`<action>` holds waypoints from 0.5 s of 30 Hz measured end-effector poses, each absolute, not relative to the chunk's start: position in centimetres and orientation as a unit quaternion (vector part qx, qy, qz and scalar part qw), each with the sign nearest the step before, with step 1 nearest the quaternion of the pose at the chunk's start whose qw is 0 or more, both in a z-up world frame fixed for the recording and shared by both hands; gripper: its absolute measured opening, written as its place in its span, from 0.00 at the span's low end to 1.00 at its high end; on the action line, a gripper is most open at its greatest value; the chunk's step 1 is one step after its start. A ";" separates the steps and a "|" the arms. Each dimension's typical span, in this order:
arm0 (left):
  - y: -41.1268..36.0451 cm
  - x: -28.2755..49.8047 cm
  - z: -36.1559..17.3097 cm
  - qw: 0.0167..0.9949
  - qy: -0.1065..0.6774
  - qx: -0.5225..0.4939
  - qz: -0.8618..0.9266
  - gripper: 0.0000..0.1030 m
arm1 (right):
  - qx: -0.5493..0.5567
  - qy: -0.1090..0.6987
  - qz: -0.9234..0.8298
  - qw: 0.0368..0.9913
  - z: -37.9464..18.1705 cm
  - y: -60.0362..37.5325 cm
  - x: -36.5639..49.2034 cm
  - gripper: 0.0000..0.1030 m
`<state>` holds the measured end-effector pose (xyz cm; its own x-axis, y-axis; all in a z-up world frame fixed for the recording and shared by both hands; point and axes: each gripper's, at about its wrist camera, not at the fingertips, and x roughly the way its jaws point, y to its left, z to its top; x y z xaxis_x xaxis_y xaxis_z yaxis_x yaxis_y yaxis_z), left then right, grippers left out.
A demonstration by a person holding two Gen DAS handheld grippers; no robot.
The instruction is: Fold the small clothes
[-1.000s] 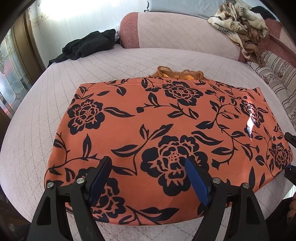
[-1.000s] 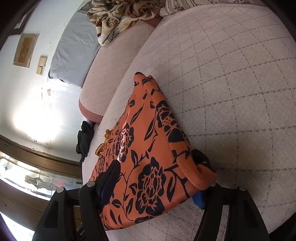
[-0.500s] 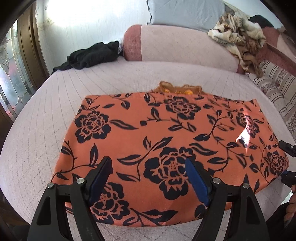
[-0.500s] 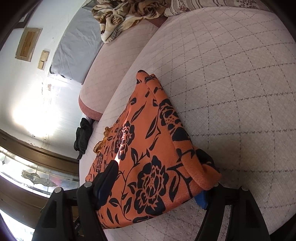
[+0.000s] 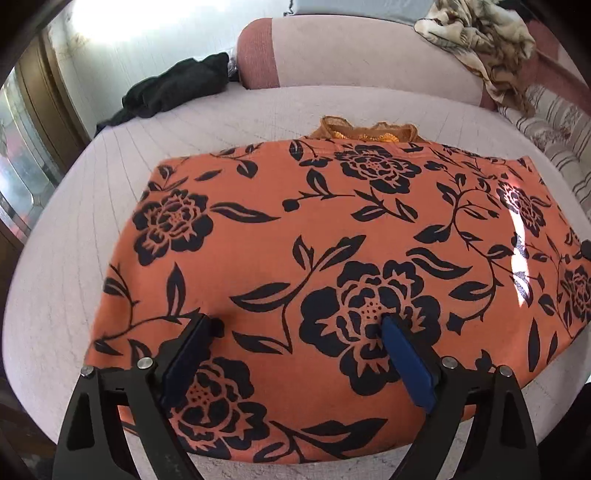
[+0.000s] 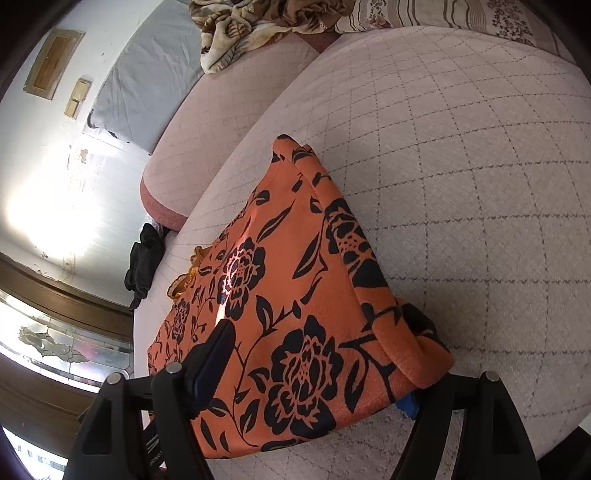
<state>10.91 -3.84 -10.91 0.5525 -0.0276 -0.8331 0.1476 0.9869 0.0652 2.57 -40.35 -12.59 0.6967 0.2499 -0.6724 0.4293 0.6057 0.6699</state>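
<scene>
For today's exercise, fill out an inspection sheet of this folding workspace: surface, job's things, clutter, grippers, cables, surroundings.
Surface: pale quilted bed cover, smooth.
Job's things: orange garment with black flower print, spread flat; orange lace trim peeks out at its far edge.
Clutter: black clothing heap; crumpled beige patterned blanket.
Grippers: left gripper open above garment, jaws just widened; right gripper open, straddling garment's corner, just widened.
Cables: nothing seen.
Surroundings: pink bolster, white wall, stained-glass door.

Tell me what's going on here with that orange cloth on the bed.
A person with a gripper in each hand is folding an orange floral garment on a quilted bed. The left gripper is over its near edge, jaws just opening wider, gripping nothing. The right gripper straddles the folded corner, jaws also opening. A black garment lies farther back.
</scene>
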 end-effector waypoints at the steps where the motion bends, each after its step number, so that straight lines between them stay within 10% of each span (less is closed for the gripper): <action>1: -3.8 10.9 -10.7 0.879 0.471 0.060 -0.050 0.92 | 0.439 0.387 -0.055 0.809 -12.6 -40.3 2.6 0.76; 15: -2.2 11.3 -9.1 0.885 0.462 0.033 -0.038 0.92 | 0.430 0.400 -0.059 0.807 -12.6 -40.1 3.2 0.77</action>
<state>11.33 -2.20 -9.14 0.5694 -0.0372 -0.8212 0.0988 0.9948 0.0234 3.17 -40.14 -12.62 0.6727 0.2486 -0.6969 0.4399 0.6229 0.6469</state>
